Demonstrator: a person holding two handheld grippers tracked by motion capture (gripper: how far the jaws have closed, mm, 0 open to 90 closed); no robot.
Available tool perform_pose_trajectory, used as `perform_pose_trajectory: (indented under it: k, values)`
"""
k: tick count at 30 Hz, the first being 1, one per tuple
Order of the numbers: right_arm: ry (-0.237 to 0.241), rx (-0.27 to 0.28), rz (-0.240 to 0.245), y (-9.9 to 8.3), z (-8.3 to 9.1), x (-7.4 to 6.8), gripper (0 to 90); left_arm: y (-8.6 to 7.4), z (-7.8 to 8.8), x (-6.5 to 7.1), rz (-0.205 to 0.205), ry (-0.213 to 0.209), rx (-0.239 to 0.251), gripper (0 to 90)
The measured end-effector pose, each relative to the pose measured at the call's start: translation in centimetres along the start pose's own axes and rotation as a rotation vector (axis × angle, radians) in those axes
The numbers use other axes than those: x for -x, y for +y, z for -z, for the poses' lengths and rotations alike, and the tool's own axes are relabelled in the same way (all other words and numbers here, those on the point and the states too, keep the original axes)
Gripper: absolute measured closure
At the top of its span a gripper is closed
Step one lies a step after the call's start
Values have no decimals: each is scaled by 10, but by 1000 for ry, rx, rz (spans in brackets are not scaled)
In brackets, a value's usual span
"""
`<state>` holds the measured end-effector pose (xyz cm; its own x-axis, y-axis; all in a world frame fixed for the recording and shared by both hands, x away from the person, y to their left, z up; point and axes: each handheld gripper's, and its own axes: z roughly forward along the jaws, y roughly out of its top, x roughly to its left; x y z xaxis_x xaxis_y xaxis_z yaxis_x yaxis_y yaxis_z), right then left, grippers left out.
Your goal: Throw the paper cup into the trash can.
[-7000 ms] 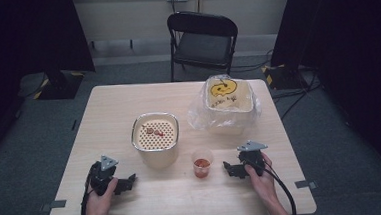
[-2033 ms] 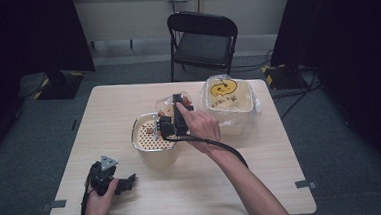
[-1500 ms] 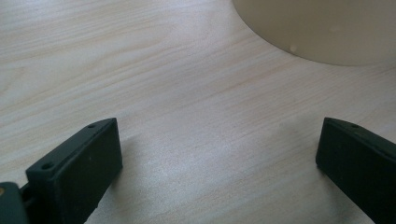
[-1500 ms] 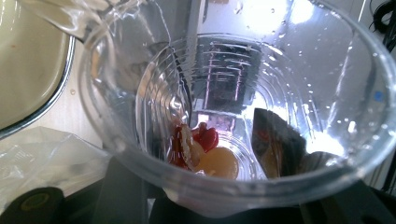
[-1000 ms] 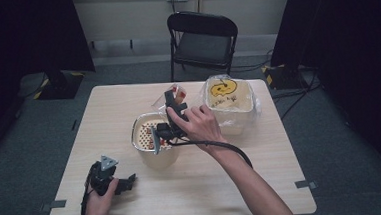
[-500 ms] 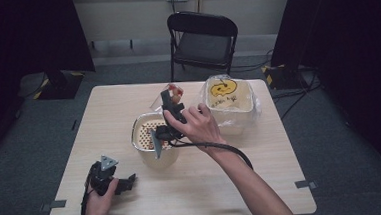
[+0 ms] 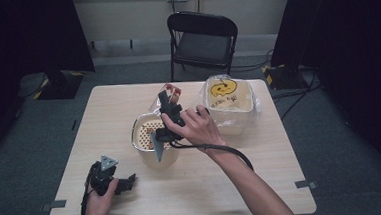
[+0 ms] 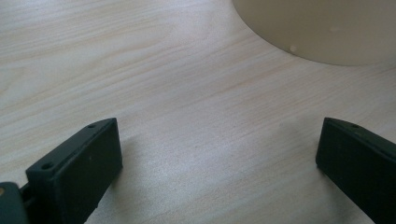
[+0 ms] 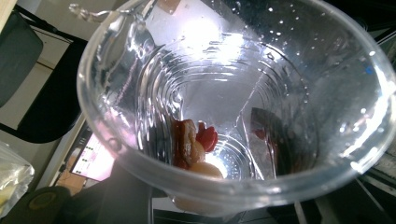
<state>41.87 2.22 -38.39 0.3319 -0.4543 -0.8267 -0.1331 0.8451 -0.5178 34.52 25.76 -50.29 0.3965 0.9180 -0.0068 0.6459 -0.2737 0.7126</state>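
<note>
My right gripper (image 7: 169, 101) is shut on a clear plastic cup (image 7: 171, 94) and holds it tilted over the far rim of the cream strainer bowl (image 7: 138, 126). Its jaws have just been closing a little tighter, with the cup between them. In the right gripper view I look into the wet cup (image 9: 233, 93); a few red and beige pieces (image 9: 194, 144) cling near its bottom. My left gripper (image 7: 128, 181) lies on the table at the front left, open, with bare wood between its jaws (image 8: 219, 158). The bowl's wall (image 8: 317, 28) stands just beyond them.
A square container lined with a plastic bag (image 7: 228, 102), with yellow contents, stands right of the bowl. A black folding chair (image 7: 202, 41) stands behind the table. The right gripper's cable (image 7: 221, 148) trails along the forearm.
The cup stood near the table's front with the right gripper beside it; now it is gripped and held tilted above the bowl. Over the last second both hands barely moved.
</note>
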Motion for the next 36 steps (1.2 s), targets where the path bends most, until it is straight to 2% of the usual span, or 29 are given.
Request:
perform_pose_trajectory:
  k: [6, 11, 13, 14, 15, 16, 17, 18, 20, 22, 23, 24, 25, 26, 27, 28, 29, 30, 31, 33, 34, 36]
  values:
    - [-38, 23, 45, 3, 4, 2, 549, 0, 0, 0, 0, 1, 0, 0]
    - [-49, 20, 52, 1, 4, 5, 551, 0, 0, 0, 1, 0, 0, 0]
    - [-44, 3, 50, 0, 3, 5, 551, 0, 0, 0, 1, 0, 0, 0]
    - [-29, 1, 70, -1, 2, 5, 551, 0, 0, 0, 1, 0, 1, 0]
    - [-43, 20, 94, 0, 3, 5, 552, 0, 0, 0, 1, 0, 0, 0]
    - [-57, 36, 84, -1, 5, 5, 552, 0, 0, 0, 1, 0, 0, 0]
    - [-39, 20, 46, 0, 5, 5, 552, 0, 0, 0, 0, 0, 0, 0]
    - [-25, 11, 54, 0, 4, 4, 552, 0, 0, 0, 1, 0, 0, 0]
    - [-17, 36, 83, 0, 2, 1, 552, 0, 0, 0, 0, 1, 0, 0]
    - [-10, 9, 69, -1, 0, -1, 552, 0, 0, 0, 1, 0, 0, 0]
    - [5, 7, 81, -1, -1, -2, 552, 0, 0, 0, 1, 0, 0, 0]
    - [-14, 14, 120, 1, 0, -4, 552, 0, 0, 0, 1, 0, 0, 0]
    - [-43, 46, 161, 3, 4, -5, 553, 0, 0, 0, 1, 0, 1, 0]
    - [-42, 44, 121, 2, 4, -2, 553, 0, 0, 0, 0, 0, 0, 0]
    - [-29, 5, 106, 0, 1, 1, 553, 0, 0, 0, 1, 0, 0, 0]
    - [-20, -5, 137, -1, -1, 1, 553, 0, 0, 0, 2, 0, 1, 0]
    - [-20, 21, 157, 0, -1, -1, 552, 0, 0, 0, 2, 0, 0, 0]
    - [-30, 39, 157, 0, 0, -1, 553, 0, 0, 0, 1, 0, 1, 0]
    - [-41, 32, 175, -1, 1, -1, 552, 0, 0, 0, -1, 1, 0, 0]
    - [-21, 15, 133, -4, -1, 1, 552, 0, 0, 0, 1, 0, 0, 0]
    - [-22, 32, 203, -3, 0, -1, 552, 0, 0, 0, 1, 0, 0, 0]
    - [-19, 40, 198, -2, 0, -2, 552, 0, 0, 0, 1, 0, 1, 0]
